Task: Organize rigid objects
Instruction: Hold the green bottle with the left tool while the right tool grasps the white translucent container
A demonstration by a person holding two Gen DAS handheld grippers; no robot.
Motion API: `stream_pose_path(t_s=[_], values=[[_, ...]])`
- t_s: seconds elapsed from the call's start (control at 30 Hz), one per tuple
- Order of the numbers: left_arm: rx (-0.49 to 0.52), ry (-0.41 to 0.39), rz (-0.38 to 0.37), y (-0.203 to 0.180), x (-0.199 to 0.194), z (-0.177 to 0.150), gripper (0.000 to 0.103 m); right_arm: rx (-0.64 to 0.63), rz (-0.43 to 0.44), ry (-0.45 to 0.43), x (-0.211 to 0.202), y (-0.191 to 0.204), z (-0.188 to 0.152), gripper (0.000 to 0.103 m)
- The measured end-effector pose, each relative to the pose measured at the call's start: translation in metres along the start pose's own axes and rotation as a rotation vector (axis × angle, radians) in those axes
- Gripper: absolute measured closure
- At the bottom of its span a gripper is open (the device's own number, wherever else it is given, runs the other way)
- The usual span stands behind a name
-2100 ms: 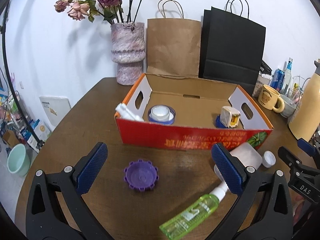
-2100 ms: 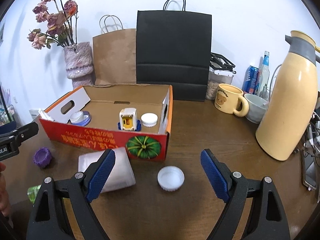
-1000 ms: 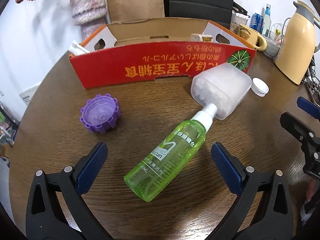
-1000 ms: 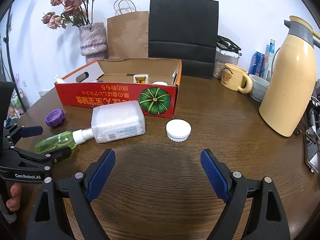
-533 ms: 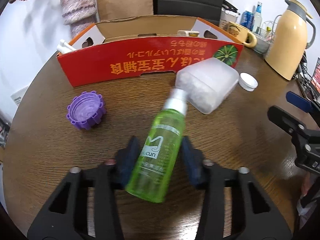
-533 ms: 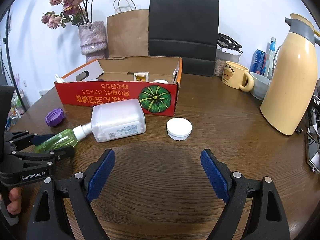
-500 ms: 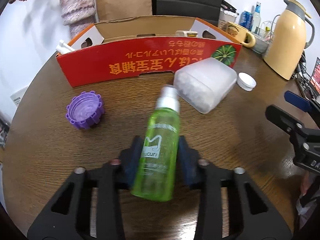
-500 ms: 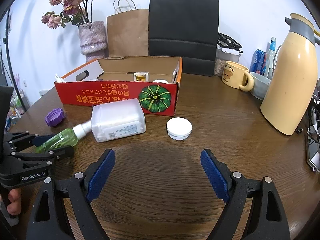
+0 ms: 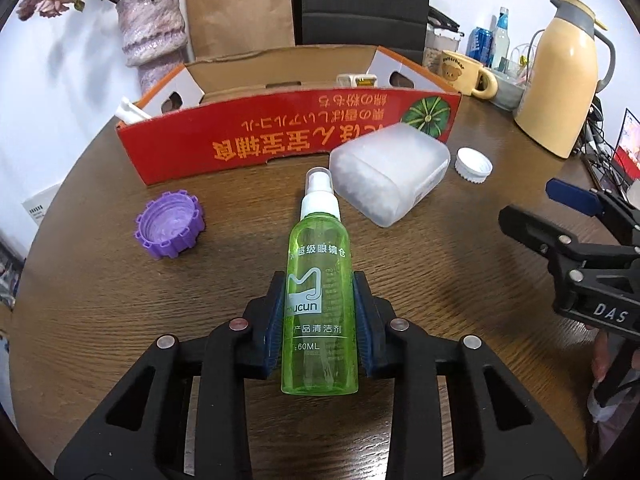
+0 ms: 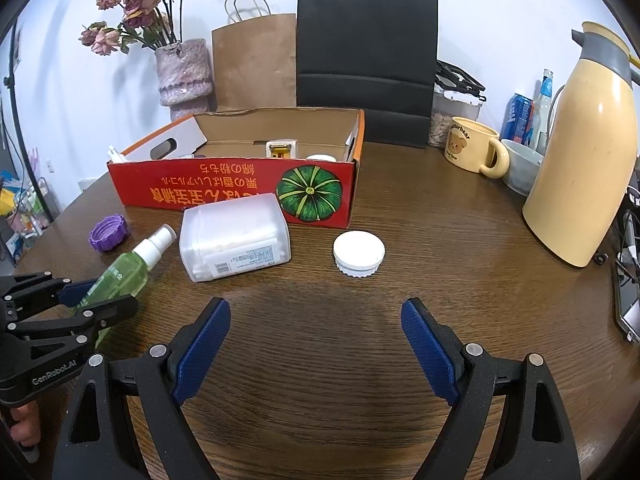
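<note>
Wooden round table [image 10: 420, 248] stands against a white wall [image 10: 500, 8].

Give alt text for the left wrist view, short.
The left hand-held gripper is shut on a green spray bottle above a round wooden table. Ahead: purple cap, frosted container, red cardboard box.

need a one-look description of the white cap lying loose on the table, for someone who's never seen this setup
Find the red cardboard box with the green pumpkin picture. Just in front of its pumpkin corner, on the bare wooden table, lies the white cap, right of the frosted plastic container. It is round, ridged and white; the other loose cap, far left, is purple.
</note>
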State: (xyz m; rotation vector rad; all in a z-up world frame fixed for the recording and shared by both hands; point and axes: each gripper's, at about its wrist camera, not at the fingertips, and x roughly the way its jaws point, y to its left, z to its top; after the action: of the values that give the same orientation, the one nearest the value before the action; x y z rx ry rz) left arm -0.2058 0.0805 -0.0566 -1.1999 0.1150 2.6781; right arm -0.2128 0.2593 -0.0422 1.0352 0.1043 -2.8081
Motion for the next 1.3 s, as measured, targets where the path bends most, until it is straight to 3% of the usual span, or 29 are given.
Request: stream_pose_path(t_s=[0.87, 1.3], values=[[-0.115, -0.119, 0.073, 0.039, -0.03, 0.018, 0.076, -0.068, 0.094, -0.011, 0.025, 0.04, 0.021, 0.012], [-0.137, -0.13, 0.083, 0.045, -0.031, 0.021, 0.076, -0.086, 0.135, 0.041, 0.051, 0.05, 0.036, 0.012]])
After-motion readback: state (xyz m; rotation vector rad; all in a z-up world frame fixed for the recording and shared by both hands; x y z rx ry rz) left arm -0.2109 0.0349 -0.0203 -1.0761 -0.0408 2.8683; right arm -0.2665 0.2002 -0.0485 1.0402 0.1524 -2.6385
